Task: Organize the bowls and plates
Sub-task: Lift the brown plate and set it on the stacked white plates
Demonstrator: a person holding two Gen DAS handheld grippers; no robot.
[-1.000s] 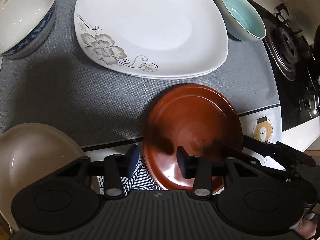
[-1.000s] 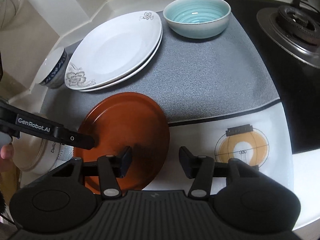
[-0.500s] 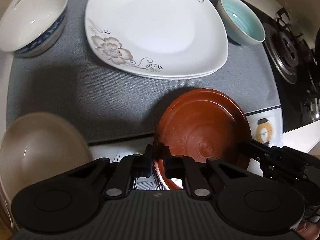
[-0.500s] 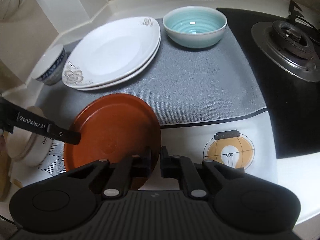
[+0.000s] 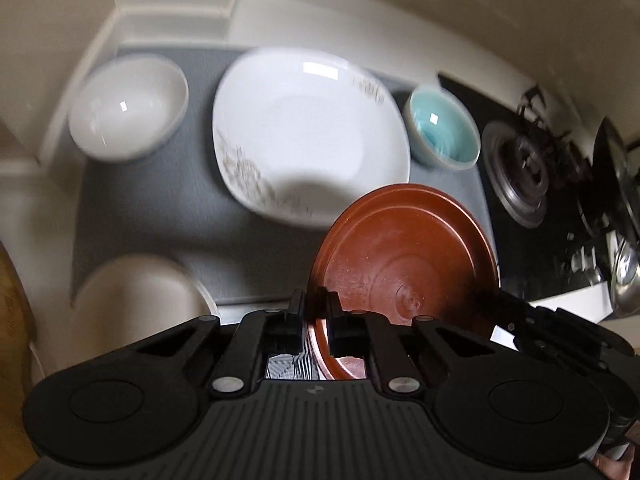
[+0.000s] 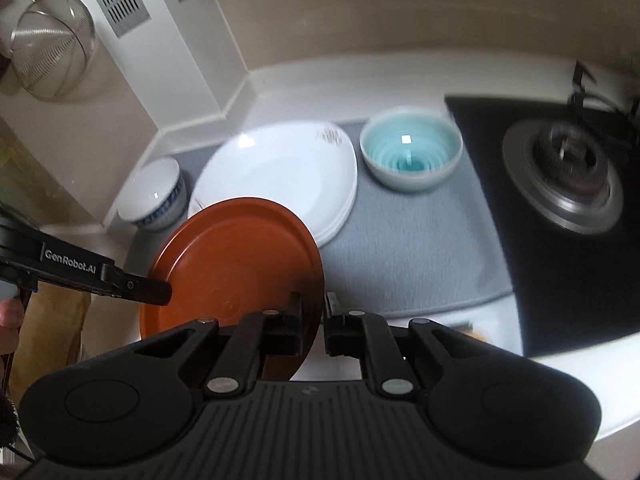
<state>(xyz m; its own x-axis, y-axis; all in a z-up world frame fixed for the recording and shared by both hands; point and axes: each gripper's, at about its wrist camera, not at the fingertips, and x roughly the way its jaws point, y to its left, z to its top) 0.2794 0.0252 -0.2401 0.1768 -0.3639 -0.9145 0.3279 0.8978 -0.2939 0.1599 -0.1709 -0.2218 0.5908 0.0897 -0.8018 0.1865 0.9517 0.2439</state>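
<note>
My left gripper (image 5: 316,312) is shut on the near left rim of a brown plate (image 5: 404,256). My right gripper (image 6: 313,316) is shut on the near right rim of the same brown plate (image 6: 236,260). The plate is held up off the counter, in front of the stacked white flowered plates (image 5: 308,136), also in the right wrist view (image 6: 280,168). A turquoise bowl (image 6: 410,152) sits right of the white plates. A blue-patterned white bowl (image 6: 154,196) sits left of them. A beige bowl (image 5: 132,304) is at the near left.
A grey mat (image 6: 412,240) lies under the dishes. A black gas hob with a burner (image 6: 560,176) is to the right. A metal strainer (image 6: 52,44) hangs on the wall at the upper left. The back wall and a corner column stand behind the dishes.
Both grippers closed on the brown plate's rim and have lifted it off the counter. Both views have risen and pulled back, and the background is blurred by motion.
</note>
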